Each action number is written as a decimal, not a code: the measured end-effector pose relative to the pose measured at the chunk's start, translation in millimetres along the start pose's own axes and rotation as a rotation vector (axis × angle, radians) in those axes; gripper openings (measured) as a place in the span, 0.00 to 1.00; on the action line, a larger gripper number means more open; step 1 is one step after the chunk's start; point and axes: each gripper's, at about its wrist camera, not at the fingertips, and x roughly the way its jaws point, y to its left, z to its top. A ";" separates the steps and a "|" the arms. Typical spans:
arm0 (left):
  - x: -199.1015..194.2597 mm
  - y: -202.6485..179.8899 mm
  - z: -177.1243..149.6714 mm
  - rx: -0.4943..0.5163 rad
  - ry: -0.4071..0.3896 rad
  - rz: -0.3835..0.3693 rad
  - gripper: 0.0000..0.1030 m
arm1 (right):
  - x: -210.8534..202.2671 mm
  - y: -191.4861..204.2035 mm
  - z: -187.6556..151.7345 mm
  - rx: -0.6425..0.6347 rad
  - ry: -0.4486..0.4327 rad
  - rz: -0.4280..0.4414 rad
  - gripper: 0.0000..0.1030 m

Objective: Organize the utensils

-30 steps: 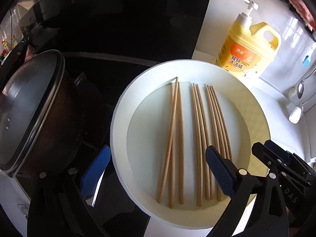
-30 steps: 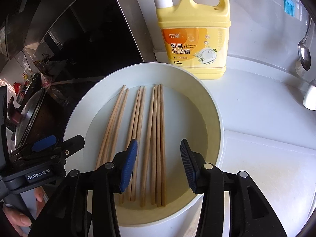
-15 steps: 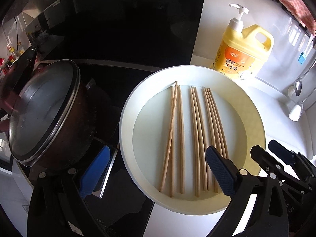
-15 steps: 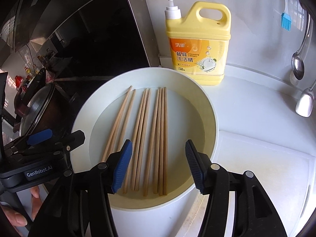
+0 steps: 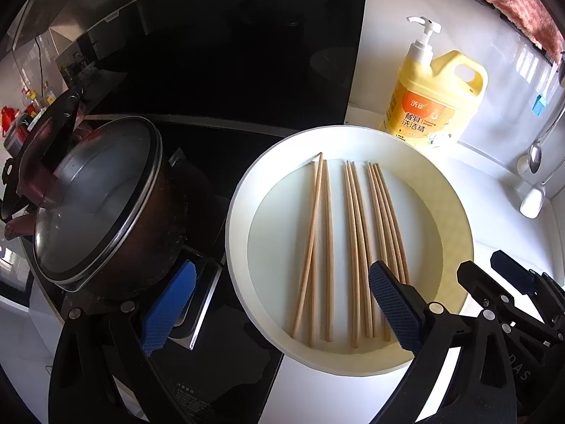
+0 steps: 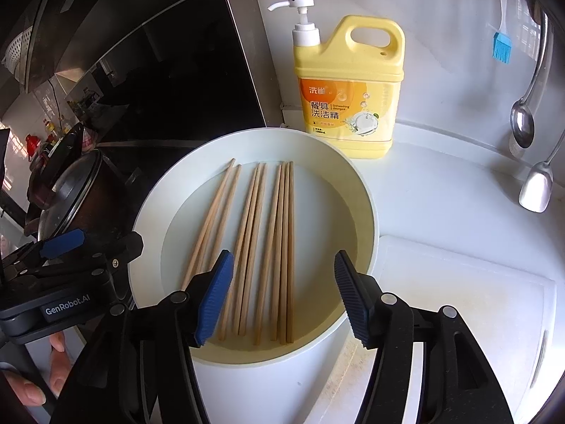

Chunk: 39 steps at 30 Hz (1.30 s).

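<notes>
Three groups of chopsticks (image 6: pixel 254 247) lie side by side in the plate (image 6: pixel 356 190), all running the same way with their near ends roughly level. The middle and right groups sit tight and parallel; in the left group one stick crosses slightly over its neighbours, as the left wrist view shows (image 5: pixel 310 247). I cannot count the sticks for certain, since some lie pressed together. By my reading the sorting is close to done, with that crossed stick the one bit left to straighten, unless the sticks are meant to go somewhere else afterwards, which nothing here shows.

The plate holds only the chopsticks. It rests on the white surface (image 6: pixel 441 205), its left edge reaching over the dark hob, with a lidded pot (image 5: pixel 102 205) just beside it and a soap jug (image 6: pixel 348 88) just behind. Spoons (image 6: pixel 522 127) hang at the far right.

Both tools are empty. The left gripper (image 5: pixel 279 304) has its jaws wide, set above the plate's near left edge. The right gripper (image 6: pixel 282 296) has its jaws wide too, straddling the near ends of the middle and right groups without touching them.
</notes>
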 end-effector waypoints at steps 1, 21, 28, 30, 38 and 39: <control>-0.5 0.1 -0.2 -0.001 0.001 -0.002 0.94 | -0.4 -0.2 0.0 0.000 -0.001 0.000 0.56; -6.7 -1.3 -4.6 -0.013 -0.002 -0.002 0.94 | -12.6 -5.9 -0.5 -0.002 -0.007 -0.010 0.56; -9.5 -2.5 -6.0 -0.017 -0.008 -0.004 0.94 | -14.3 -4.5 -1.3 0.000 -0.008 -0.011 0.56; -10.3 -2.0 -6.0 -0.020 -0.008 -0.005 0.94 | -14.9 -4.6 -1.5 -0.002 -0.008 -0.011 0.56; -9.4 -1.6 -5.7 -0.023 0.007 0.004 0.94 | -16.7 -3.7 -2.2 -0.001 -0.009 -0.010 0.57; -9.3 -2.3 -6.0 -0.021 0.008 0.009 0.94 | -16.7 -3.4 -2.4 -0.001 -0.009 -0.010 0.57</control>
